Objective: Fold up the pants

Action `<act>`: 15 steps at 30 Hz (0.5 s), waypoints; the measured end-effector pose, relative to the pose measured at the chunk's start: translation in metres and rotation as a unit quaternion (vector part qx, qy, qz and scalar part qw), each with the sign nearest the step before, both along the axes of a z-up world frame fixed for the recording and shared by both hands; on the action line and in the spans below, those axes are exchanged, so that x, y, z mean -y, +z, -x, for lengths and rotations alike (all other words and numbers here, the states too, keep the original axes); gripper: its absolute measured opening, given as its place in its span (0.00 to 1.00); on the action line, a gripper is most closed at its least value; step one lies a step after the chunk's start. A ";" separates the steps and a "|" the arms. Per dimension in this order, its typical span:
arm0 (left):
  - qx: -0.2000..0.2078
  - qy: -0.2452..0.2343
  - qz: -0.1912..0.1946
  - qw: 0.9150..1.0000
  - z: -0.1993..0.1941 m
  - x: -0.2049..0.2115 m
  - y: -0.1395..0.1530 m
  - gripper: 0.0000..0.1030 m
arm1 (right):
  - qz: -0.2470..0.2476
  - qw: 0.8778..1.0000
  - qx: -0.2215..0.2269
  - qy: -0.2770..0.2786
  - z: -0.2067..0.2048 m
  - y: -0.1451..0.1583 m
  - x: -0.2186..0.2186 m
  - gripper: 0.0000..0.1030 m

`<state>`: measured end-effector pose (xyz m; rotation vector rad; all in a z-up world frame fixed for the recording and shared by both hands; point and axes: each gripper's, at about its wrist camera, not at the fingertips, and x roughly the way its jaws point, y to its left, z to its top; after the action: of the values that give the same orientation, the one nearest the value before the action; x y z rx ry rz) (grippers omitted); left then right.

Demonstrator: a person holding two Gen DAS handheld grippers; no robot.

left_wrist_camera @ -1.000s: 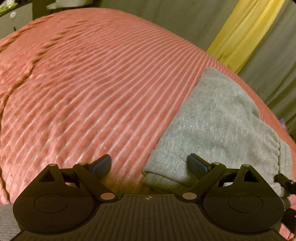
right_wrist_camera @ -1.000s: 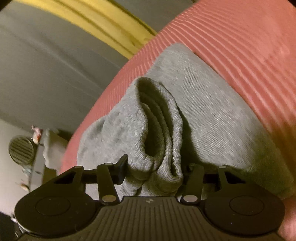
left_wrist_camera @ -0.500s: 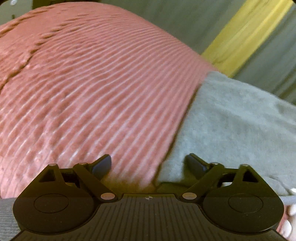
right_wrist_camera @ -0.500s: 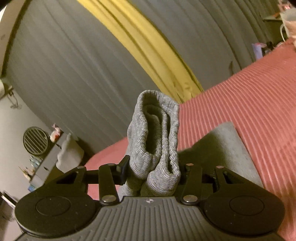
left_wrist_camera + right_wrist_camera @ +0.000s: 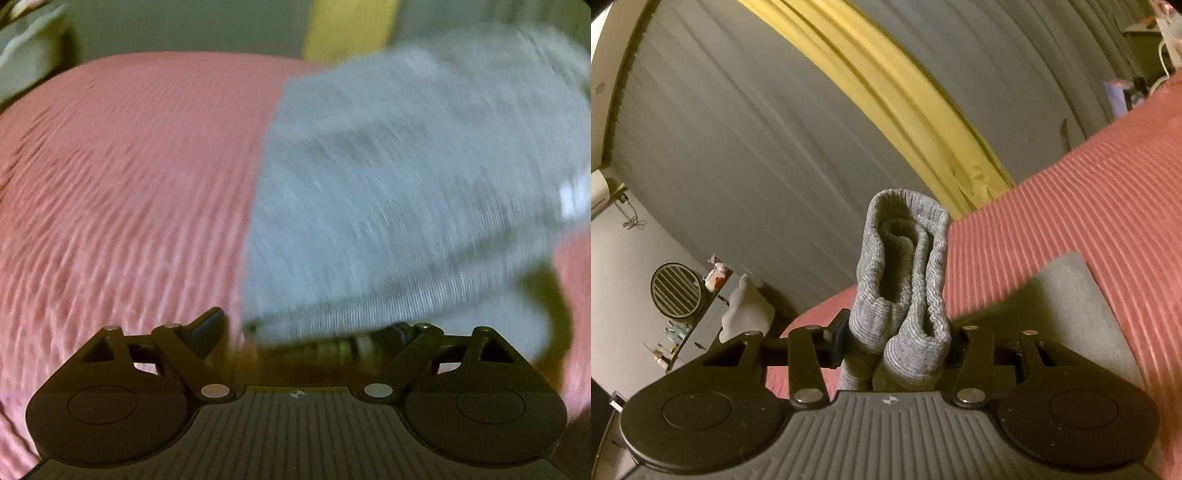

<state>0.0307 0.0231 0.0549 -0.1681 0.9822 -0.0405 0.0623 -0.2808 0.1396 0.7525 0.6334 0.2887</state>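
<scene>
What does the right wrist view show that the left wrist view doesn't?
Right wrist only: the right gripper shut on a bunched ribbed cuff of the pants, lifted against the grey curtain. Left wrist only: the left gripper open, its right finger under the blurred pants. Both: the pink ribbed bedspread and a yellow curtain strip.

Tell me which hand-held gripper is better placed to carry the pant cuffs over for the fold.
Right. The right hand-held gripper is shut on the bunched cuffs of the gray pants, lifted off the pink bedspread. The left hand-held gripper is open, holding nothing, at the pants' edge.
</scene>
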 end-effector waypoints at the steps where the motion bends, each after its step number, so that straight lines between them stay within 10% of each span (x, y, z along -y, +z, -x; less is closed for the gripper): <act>1: 0.012 0.011 0.010 1.000 0.001 -0.006 0.001 0.87 | -0.005 1.000 -0.006 -0.003 0.002 -0.003 0.004 0.44; 9: 0.006 0.045 0.023 0.999 0.002 -0.018 0.001 0.26 | -0.040 0.998 -0.041 -0.033 0.022 -0.025 0.030 0.44; 12: 0.016 0.033 0.002 0.999 0.010 -0.011 0.007 0.30 | -0.008 0.999 -0.035 -0.033 0.031 -0.029 0.032 0.44; 15: -0.060 0.042 0.008 0.997 -0.005 -0.015 -0.013 0.50 | 0.026 0.998 -0.044 -0.046 0.038 -0.046 0.038 0.44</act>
<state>0.0361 0.0384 0.0418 -0.2284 1.0937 0.0400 0.0245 -0.3190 0.0940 0.7462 0.6843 0.1542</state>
